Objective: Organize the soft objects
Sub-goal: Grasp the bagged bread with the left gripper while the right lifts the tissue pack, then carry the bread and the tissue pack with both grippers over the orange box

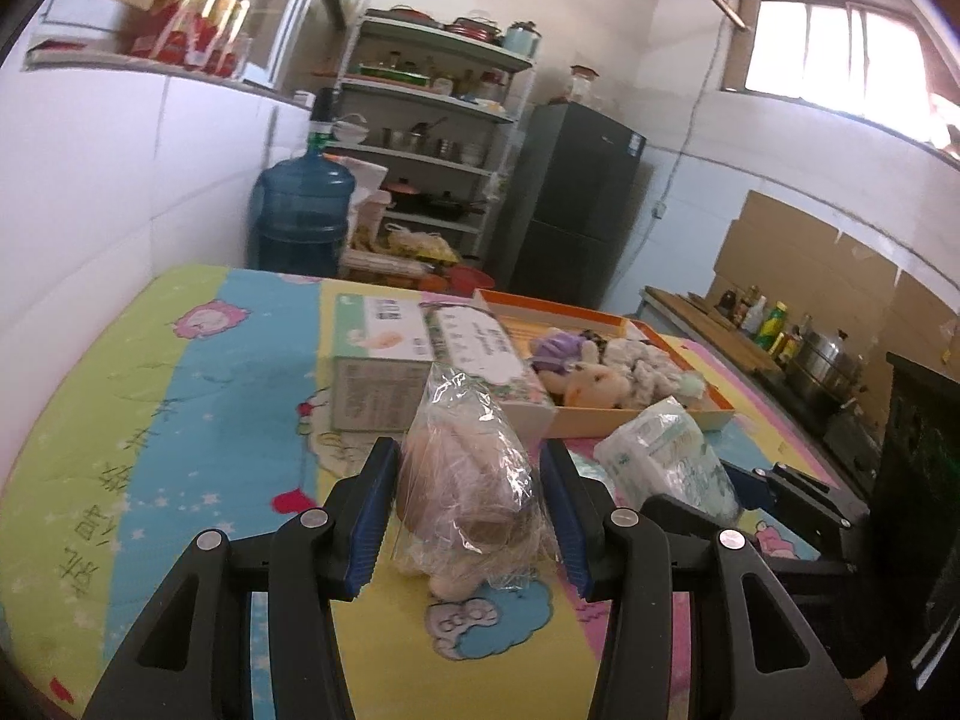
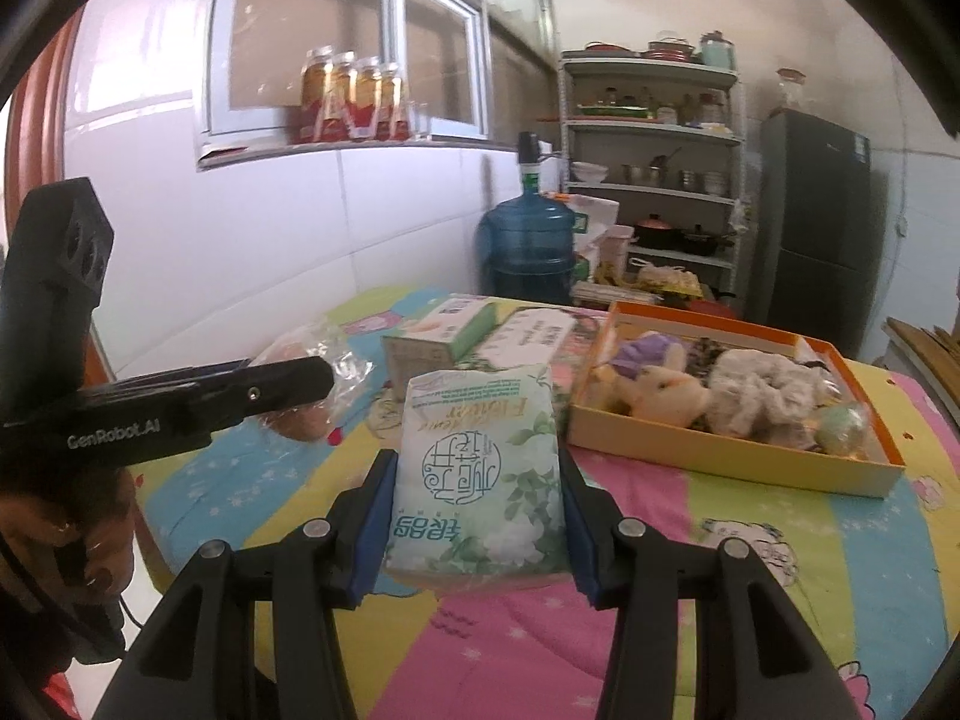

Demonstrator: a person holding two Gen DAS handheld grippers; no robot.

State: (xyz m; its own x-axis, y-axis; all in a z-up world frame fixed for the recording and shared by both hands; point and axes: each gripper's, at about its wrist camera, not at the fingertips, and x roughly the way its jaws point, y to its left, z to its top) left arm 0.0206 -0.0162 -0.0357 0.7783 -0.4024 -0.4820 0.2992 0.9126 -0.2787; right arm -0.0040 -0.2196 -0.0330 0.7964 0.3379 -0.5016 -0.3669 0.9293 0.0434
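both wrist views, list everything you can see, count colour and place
bagged plush toy: 1, tan in clear plastic, between the left tool's fingers
tissue pack: 1, white and green, between the right tool's fingers
orange tray: 1, on the mat, holding plush toys and a fluffy grey item
cardboard boxes: 2, white and green, beside the tray
table mat: 1, pastel cartoon print
water jug: 1, blue, behind the table
shelf rack: 1, white, holding cookware
fridge: 1, dark, by the shelf
left tool: black with blue pads
right tool: black with blue pads
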